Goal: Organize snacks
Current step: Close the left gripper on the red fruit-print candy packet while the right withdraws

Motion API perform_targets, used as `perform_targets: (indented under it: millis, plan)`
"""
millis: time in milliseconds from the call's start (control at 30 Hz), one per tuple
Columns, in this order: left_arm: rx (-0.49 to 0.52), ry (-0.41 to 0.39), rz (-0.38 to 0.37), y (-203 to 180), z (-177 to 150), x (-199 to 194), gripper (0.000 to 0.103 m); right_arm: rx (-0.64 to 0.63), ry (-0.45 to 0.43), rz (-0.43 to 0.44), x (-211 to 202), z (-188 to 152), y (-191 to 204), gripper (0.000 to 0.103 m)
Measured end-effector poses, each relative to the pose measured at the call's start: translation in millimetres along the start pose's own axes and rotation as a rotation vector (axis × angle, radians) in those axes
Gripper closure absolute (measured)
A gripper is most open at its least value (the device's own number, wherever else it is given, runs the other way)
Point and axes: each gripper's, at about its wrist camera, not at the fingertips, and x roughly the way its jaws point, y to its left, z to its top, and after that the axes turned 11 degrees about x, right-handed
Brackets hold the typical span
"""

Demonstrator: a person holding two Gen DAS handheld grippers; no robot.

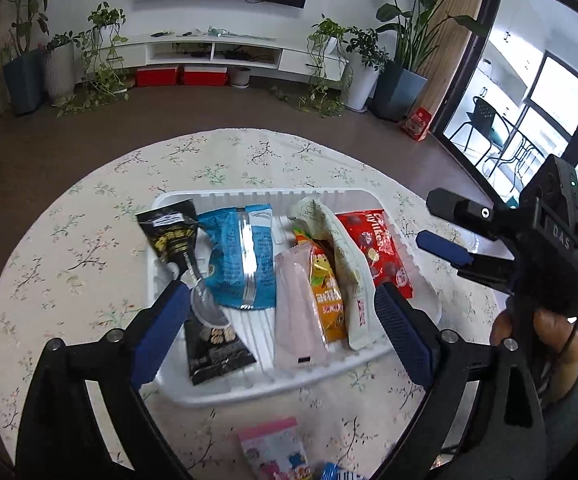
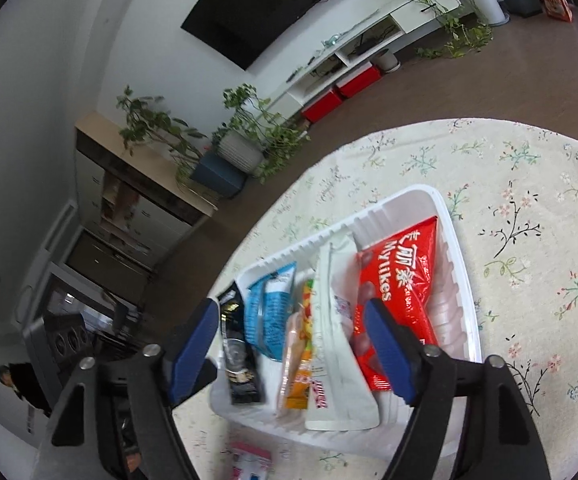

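Hovering left gripper: angled down over tray, jaws wide, empty.
Right gripper: tilted, jaws apart, holding nothing.
Snacks: lying inside tray on table.

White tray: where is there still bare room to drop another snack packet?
In the white tray, bare ribbed floor shows between the blue packet and the pink packet, running to the front rim. A thinner strip lies right of the red packet. The middle is crowded with overlapping packets. The tablecloth left of the tray is open.
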Motion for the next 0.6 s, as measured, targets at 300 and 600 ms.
perform_targets:
  millis: [300,600]
  plan:
    - [0.023,0.127,0.028,-14.4,-111.2,-75.1,0.001,0.015,-0.054,0.008,-33.1,-12.8,3.2,0.009]
    - [-0.061,0.280,0.083,-41.3,-235.9,-114.3,0.002,-0.115,-0.075,-0.069,-48.8,-59.7,23.3,0.009]
